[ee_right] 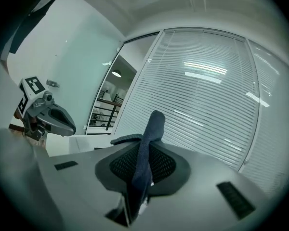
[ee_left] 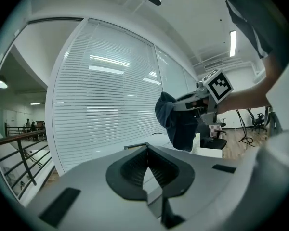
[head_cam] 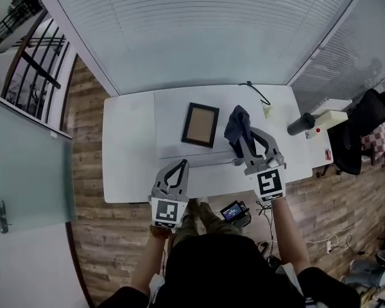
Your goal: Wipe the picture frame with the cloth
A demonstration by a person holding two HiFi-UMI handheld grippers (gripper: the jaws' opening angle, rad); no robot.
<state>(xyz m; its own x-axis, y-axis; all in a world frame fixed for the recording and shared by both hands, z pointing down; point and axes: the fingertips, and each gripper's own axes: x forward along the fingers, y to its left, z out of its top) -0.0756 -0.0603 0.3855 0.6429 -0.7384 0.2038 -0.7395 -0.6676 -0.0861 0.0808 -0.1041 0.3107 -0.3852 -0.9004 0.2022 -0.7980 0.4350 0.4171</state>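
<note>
The dark rectangular picture frame with a brown inner panel [head_cam: 201, 124] lay flat on the white table [head_cam: 128, 153], about midway between its left and right edges and nearer its far edge. The right gripper [head_cam: 242, 138] had its jaws clamped on a dark blue cloth [head_cam: 237, 126], which hung bunched above the table just right of the frame. The left gripper [head_cam: 177, 167] was over the near edge, its jaws closed together with nothing between them, apart from the frame.
</note>
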